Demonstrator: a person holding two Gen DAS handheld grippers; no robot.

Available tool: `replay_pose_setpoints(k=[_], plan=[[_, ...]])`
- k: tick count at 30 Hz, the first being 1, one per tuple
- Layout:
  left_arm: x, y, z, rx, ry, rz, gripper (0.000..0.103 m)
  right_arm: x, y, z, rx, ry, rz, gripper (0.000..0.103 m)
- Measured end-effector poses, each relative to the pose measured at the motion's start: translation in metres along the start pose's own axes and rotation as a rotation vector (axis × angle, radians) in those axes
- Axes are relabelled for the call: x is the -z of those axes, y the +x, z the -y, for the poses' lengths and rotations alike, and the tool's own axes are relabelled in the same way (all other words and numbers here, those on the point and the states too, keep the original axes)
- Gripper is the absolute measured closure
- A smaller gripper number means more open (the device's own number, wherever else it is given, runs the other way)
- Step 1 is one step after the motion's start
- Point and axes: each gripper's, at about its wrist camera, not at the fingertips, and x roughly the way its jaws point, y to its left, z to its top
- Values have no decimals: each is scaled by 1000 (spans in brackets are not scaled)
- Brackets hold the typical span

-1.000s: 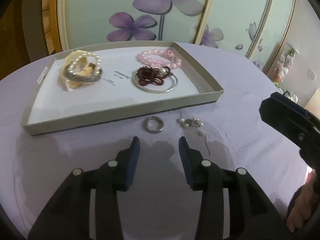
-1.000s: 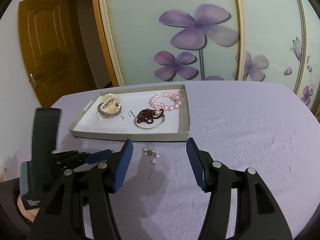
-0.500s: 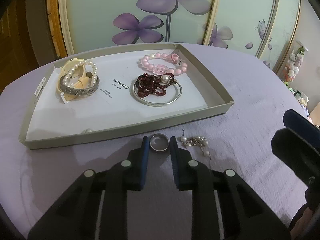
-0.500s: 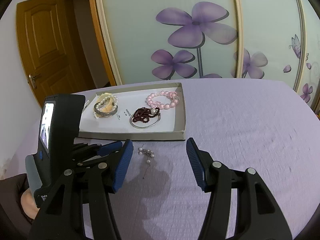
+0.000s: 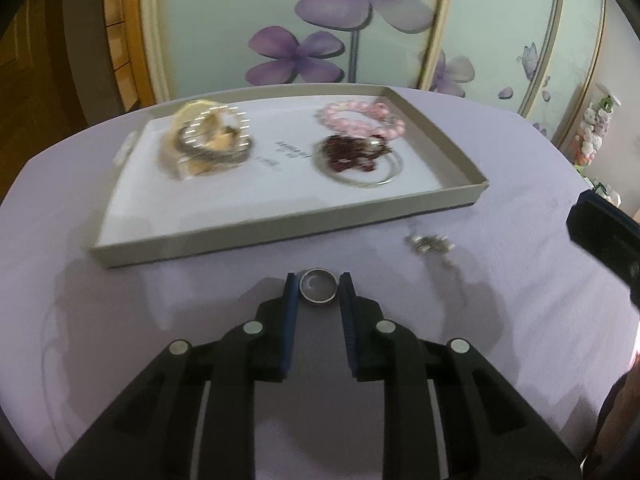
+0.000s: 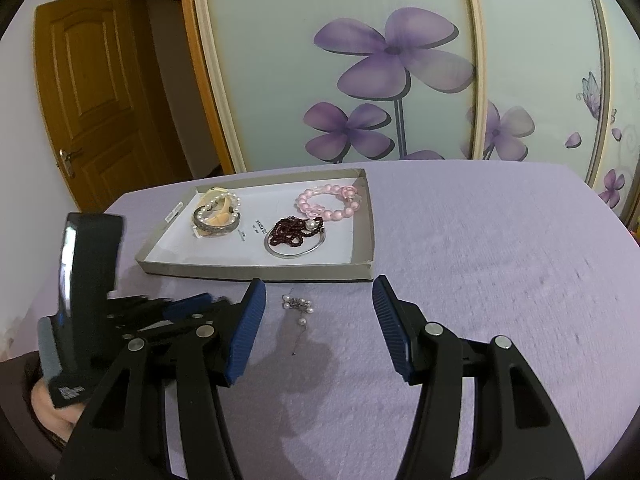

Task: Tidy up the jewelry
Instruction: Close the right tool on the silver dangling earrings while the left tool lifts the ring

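My left gripper (image 5: 319, 280) is shut on a silver ring (image 5: 318, 286), held just above the purple cloth, in front of the cardboard tray (image 5: 280, 224). The tray holds a pearl and silver bangle set (image 5: 208, 140), a pink bead bracelet (image 5: 360, 118) and dark red beads on a silver bangle (image 5: 354, 158). A pearl earring (image 5: 428, 243) lies on the cloth right of the ring. My right gripper (image 6: 318, 298) is open and empty, with the pearl earring (image 6: 298, 306) lying between its fingers, near the tray (image 6: 256, 270).
The round table is covered by a purple cloth (image 6: 480, 260). A flower-patterned sliding door (image 6: 380, 60) stands behind it and a wooden door (image 6: 92, 92) at the left. The left gripper's body (image 6: 88, 280) sits left of my right gripper.
My left gripper closed on the silver ring and lifted it slightly back from the tray. The right gripper stayed open over the earring.
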Motion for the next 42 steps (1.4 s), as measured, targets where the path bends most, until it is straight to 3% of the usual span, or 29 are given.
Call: replay_pose_setpoints(k=[7, 11, 25, 28, 30, 31, 37, 42], plan=[[12, -35, -56, -56, -50, 62, 82, 5, 9, -11, -4, -23, -35, 46], [12, -52, -76, -66, -77, 96, 82, 10, 30, -15, -11, -29, -105, 46], [17, -73, -96, -57, -101, 134, 82, 7, 95, -37, 74, -120, -262, 52], [17, -72, -96, -56, -101, 133, 82, 8, 100, -37, 71, -119, -268, 60], [17, -72, -97, -54, -102, 132, 82, 7, 100, -37, 57, -117, -272, 89], [18, -72, -96, -54, -102, 132, 82, 7, 99, -37, 49, -115, -276, 92], [18, -74, -96, -50, -101, 134, 82, 11, 92, -36, 34, -106, -274, 94], [17, -78, -94, -53, -97, 142, 82, 10, 61, -46, 51, -152, -186, 94]])
